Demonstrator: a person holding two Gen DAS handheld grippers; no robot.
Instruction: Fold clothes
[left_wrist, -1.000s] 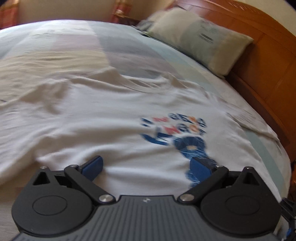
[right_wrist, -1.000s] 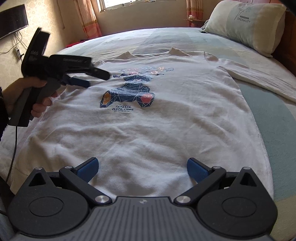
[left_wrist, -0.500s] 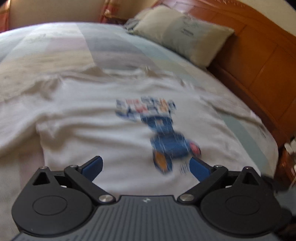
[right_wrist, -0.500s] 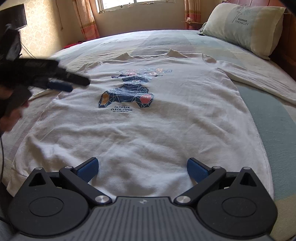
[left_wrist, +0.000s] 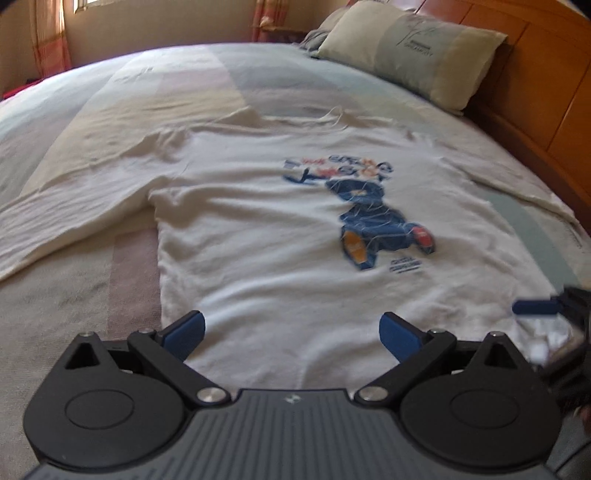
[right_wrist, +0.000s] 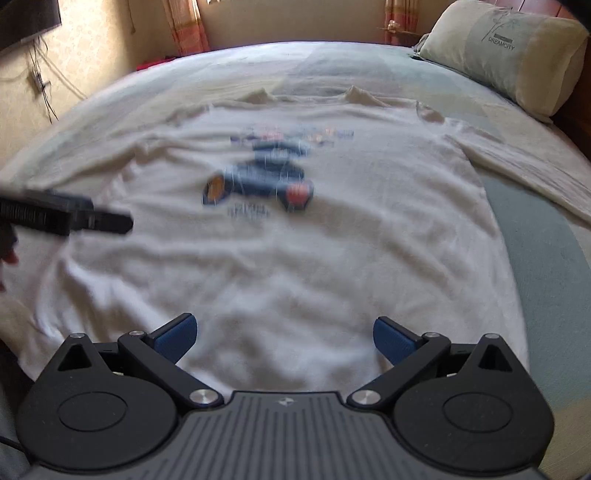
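Nearest the lens, the left gripper (left_wrist: 291, 332) is hovering wide open, holding nothing, over the hem of the white sweatshirt (left_wrist: 280, 251). At three o'clock the right gripper (right_wrist: 282, 336) is gaping empty too. Farther, at one o'clock, a pillow (left_wrist: 410, 44) is lying.

A sweatshirt (right_wrist: 295, 251) lies flat on the bed (right_wrist: 546, 258), collar toward the far side, sleeves spread left and right, a pillow (right_wrist: 509, 48) at the headboard (left_wrist: 535, 74) beyond its right shoulder.
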